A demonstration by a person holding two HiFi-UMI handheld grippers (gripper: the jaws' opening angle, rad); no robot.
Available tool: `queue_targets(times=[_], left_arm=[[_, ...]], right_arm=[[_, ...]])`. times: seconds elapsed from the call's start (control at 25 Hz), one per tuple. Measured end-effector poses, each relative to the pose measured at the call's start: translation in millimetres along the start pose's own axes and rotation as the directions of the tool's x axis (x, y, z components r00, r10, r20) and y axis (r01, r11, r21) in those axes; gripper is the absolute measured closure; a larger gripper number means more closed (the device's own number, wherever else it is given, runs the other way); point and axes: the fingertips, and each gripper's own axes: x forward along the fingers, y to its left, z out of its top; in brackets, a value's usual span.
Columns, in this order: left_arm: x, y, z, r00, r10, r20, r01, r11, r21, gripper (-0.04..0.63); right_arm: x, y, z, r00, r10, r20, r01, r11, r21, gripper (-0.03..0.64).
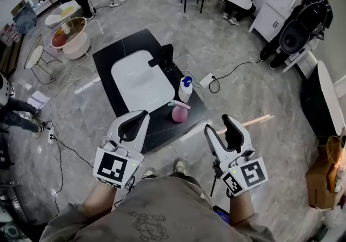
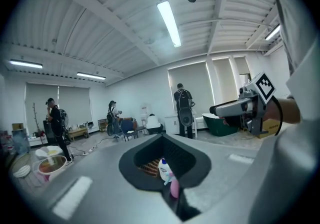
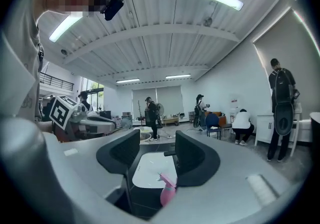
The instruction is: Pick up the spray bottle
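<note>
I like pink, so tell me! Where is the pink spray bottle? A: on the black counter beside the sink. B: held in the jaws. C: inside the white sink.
A: the pink spray bottle stands on the black counter beside the white sink.

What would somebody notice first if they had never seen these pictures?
The pink spray bottle jumps out, sitting on the black mat on the floor, at the near right corner of the big white sink and beside a white bottle with a blue cap. In front, the left hand-held gripper and right hand-held gripper, each with a black-and-white marker cube, point toward it.
</note>
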Motion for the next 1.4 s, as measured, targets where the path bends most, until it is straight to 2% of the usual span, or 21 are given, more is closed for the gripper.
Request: queue_targets(times=[0.28, 0.48, 0.76, 1.0, 1.16, 1.4], left_arm=[[8.0, 2.7, -15.1, 0.988, 0.141, -0.068, -0.143, 0.989, -0.031, 0.595], [4.0, 8.6, -27.5, 0.969, 0.221, -0.107, -0.227, 0.973, -0.046, 0.595], [-9.6, 17.0, -39.9, 0.937, 0.307, -0.165, -0.322, 0.944, -0.076, 0.595], [-12.1, 20.5, -56.6, 0.930, 0.322, -0.177, -0.339, 0.938, -0.075, 0.595], [-10.3, 20.0, -62.4, 0.931, 0.309, -0.196, -0.328, 0.942, -0.073, 0.595], [-3.1, 21.6, -81.9, 0.931, 0.279, -0.235, -0.305, 0.949, -0.083, 0.595]], right_arm=[[34.8, -30.3, -17.6, 0.988, 0.140, -0.062, -0.140, 0.990, 0.000, 0.365], [59.9, -34.2, -27.1, 0.966, 0.246, -0.082, -0.242, 0.969, 0.055, 0.360], [88.7, -31.4, -46.0, 0.940, 0.314, -0.133, -0.311, 0.949, 0.043, 0.357], [114.5, -33.4, -92.9, 0.917, 0.324, -0.233, -0.328, 0.944, 0.020, 0.345], [133.1, -38.3, -128.5, 0.897, 0.329, -0.296, -0.323, 0.944, 0.070, 0.341], [154.7, -41.3, -180.6, 0.866, 0.299, -0.402, -0.321, 0.947, 0.011, 0.332]])
